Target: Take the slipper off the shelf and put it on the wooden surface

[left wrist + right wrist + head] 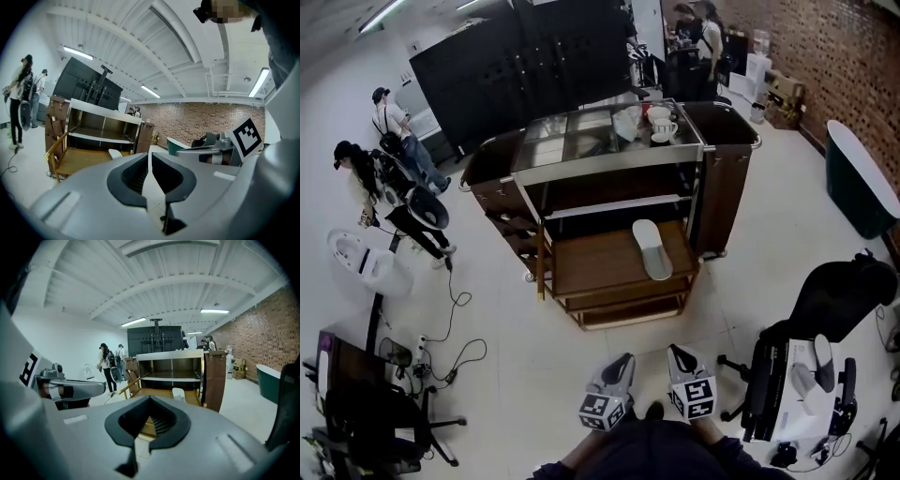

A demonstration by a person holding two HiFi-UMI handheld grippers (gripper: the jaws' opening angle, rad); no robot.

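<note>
Left claw (625,360): my jaws are pressed together with nothing between them, bottom centre of the head view.
Right claw (674,352): my jaws are together too, empty, just beside the left one.
Slipper (652,248): lies sole-up on the wooden surface (595,261) at frame centre, well apart from both claws.
</note>
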